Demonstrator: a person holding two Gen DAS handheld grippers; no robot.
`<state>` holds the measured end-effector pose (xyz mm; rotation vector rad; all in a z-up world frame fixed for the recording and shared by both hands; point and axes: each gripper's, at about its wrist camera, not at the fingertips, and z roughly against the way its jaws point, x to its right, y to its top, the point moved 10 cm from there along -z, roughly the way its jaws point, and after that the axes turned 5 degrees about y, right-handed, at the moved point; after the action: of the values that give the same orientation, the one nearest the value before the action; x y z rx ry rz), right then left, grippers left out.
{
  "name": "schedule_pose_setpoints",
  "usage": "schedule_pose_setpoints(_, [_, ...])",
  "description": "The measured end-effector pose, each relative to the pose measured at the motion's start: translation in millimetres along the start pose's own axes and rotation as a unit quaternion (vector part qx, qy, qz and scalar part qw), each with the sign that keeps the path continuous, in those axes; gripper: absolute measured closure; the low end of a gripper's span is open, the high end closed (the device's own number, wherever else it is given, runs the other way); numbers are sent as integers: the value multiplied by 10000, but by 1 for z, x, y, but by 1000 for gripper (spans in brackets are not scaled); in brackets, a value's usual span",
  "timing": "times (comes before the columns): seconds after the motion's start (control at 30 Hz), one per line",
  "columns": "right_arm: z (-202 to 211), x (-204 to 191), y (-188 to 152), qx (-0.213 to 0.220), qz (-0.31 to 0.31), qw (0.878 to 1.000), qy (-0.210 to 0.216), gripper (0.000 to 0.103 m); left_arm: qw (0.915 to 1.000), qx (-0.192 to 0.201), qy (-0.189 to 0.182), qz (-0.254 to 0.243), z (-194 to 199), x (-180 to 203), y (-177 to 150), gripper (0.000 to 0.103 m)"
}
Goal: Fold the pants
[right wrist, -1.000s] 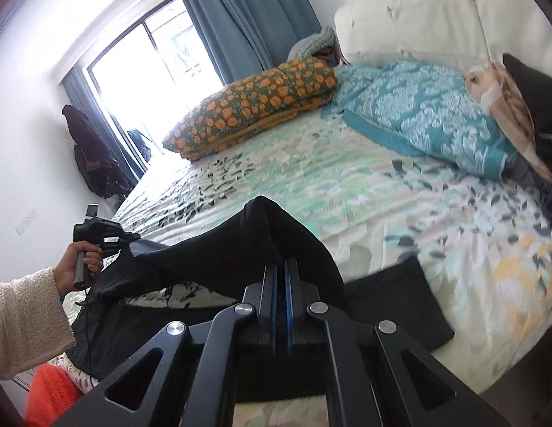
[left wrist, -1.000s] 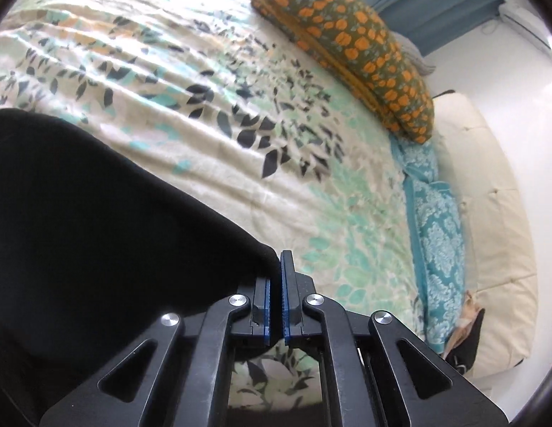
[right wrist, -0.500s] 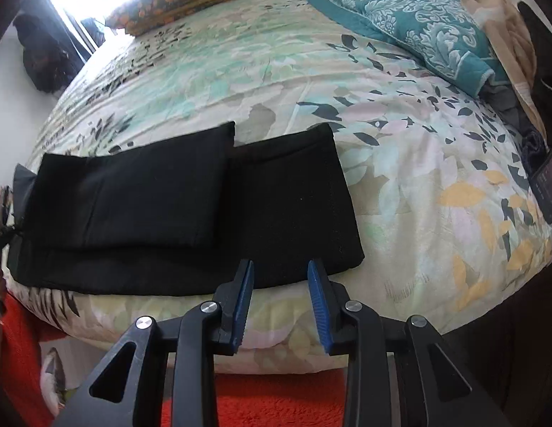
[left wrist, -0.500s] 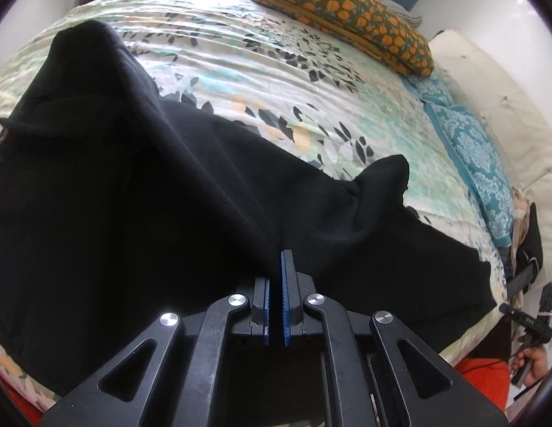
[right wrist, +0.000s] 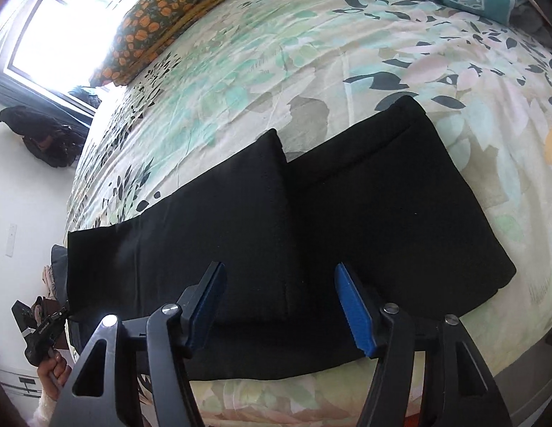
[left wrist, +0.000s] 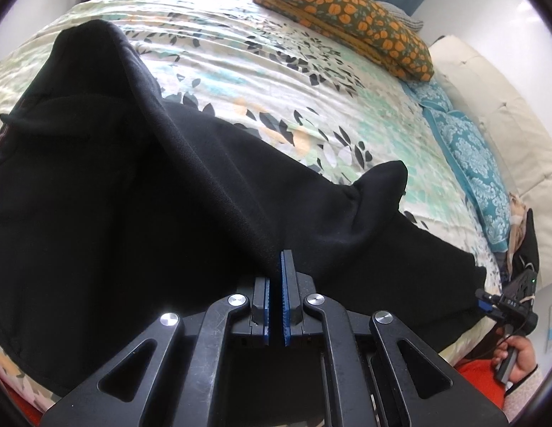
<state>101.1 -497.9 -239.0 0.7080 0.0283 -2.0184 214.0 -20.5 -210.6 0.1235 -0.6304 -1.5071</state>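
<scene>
The black pants lie along the near edge of the bed, spread across the leaf-patterned bedspread. One part is doubled over onto the rest, so a shorter folded panel sits on top of a longer layer beneath it, with the folded edges near the middle.

The left gripper has its blue-padded fingers pressed together on a ridge of the black cloth, which rises from the bed in a taut fold up to the pinch. The rest of the pants drape away to both sides, one corner standing up in a soft peak.

The right gripper hangs just over the near edge of the pants with its fingers spread wide apart and nothing between them.

Farther up the bed rest an orange-flowered pillow and a teal patterned pillow, well apart from the pants. A bright window stands beyond the bed.
</scene>
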Motion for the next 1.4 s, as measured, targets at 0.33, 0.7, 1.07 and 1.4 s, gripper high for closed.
schedule_pose_setpoints(0.33, [61,0,12,652,528,9956,-420,100,9990,333,-213,-214,47,30,5,100])
schedule_pose_setpoints(0.7, [74,37,6,450,523,9931,-943,100,9985,-192,-300,-424,40,51,-61,100])
schedule_pose_setpoints(1.07, [82,83,16,505,443,9847,-1606,100,9949,-575,-248,-793,12,84,-99,100])
schedule_pose_setpoints(1.4, [76,93,12,279,326,9824,-1818,99,9907,-952,-62,-966,-1,75,-116,98])
